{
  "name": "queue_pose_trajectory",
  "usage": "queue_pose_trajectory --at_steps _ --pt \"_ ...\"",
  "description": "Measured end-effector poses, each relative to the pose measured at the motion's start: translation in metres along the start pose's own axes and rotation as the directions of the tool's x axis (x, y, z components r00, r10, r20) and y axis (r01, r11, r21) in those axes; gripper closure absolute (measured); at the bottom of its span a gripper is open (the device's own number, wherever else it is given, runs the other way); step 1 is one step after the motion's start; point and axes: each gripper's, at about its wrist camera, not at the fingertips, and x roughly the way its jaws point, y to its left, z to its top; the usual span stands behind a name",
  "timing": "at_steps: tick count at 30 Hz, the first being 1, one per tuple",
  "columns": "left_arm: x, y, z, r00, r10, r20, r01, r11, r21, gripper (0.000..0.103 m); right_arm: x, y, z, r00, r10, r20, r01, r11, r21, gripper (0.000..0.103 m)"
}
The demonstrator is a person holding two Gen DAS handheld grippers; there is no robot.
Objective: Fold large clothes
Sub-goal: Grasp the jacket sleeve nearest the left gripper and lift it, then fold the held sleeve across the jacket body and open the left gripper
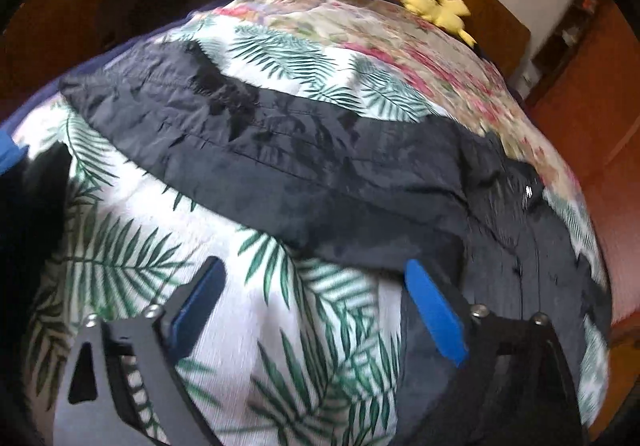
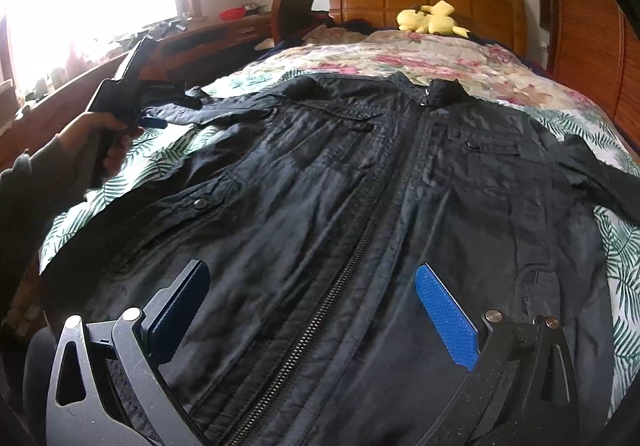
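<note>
Lying front-up along the bed point(image 2: 560, 114), the black jacket point(image 2: 340, 186) stretches one sleeve point(image 1: 248, 134) sideways, just ahead of the left gripper point(image 1: 316, 278); jaws apart, empty. The right gripper point(image 2: 316, 286), also apart, hovers over the hem.
</note>
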Motion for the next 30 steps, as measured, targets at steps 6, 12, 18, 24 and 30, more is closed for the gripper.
queue_pose_trajectory --at_steps 6,12,18,24,30 --pt "0.019 0.013 0.007 1.000 0.015 -0.005 -0.016 0.994 -0.111 0.027 -0.005 -0.004 -0.003 1.000 -0.007 -0.003 0.007 1.000 -0.002 0.000" --pt "0.030 0.010 0.013 0.997 0.067 0.032 -0.063 0.991 -0.115 0.051 -0.014 -0.013 -0.011 1.000 -0.022 -0.016 0.022 1.000 0.004 0.000" --pt "0.041 0.010 0.023 0.995 0.092 0.030 -0.087 0.988 -0.124 0.095 -0.023 -0.023 -0.019 0.999 -0.045 -0.030 0.045 0.999 0.008 0.000" --pt "0.021 -0.015 0.029 0.992 0.101 0.078 -0.095 0.992 -0.078 0.103 -0.033 -0.029 -0.024 0.999 -0.051 -0.012 0.051 0.999 0.016 0.000" --pt "-0.014 -0.070 0.033 0.990 0.055 0.129 -0.058 0.998 0.025 0.103 -0.044 -0.031 -0.027 0.999 -0.039 0.012 0.039 0.999 0.028 0.000"
